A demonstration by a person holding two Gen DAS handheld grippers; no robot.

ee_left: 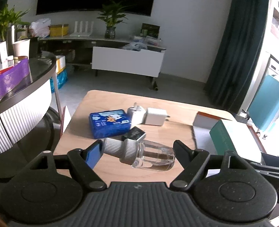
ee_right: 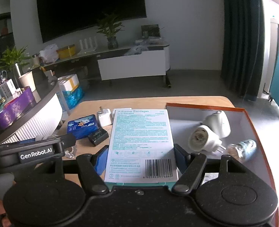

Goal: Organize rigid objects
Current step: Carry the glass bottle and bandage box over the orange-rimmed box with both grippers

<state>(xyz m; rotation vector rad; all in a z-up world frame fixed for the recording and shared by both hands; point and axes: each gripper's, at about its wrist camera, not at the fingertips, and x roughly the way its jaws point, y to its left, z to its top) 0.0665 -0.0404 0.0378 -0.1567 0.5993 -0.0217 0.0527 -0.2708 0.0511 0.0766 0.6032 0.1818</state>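
1. My left gripper (ee_left: 137, 151) has the clear bottle (ee_left: 139, 154) held crosswise between its fingers, grey ribbed cap against the blue pad, glass base against the other finger, lifted off the counter (ee_left: 177, 134).
2. My right gripper (ee_right: 141, 157) is clamped on the bandage box (ee_right: 141, 143), fingers pressing both long edges, printed face up toward the camera.
3. So both hands are loaded; I judge I'm in the carry step, heading for the orange-edged tray (ee_right: 253, 117) on the right of the counter.
4. The tray already holds a white plug-in device (ee_right: 209, 132) and a small glass bottle (ee_right: 243, 149) lying on its side, just beside each other.
5. Not yet sorted, out on the counter: the blue tissue pack (ee_left: 109, 123), two white chargers (ee_left: 147, 116) side by side, and a small black box (ee_left: 134, 134).
6. Next move, as I read it: swing the bandage box over the bare near side of the tray and lower it flat before letting go, clear of the plug-in device.
7. Then bring the clear bottle in, set low so it doesn't roll.
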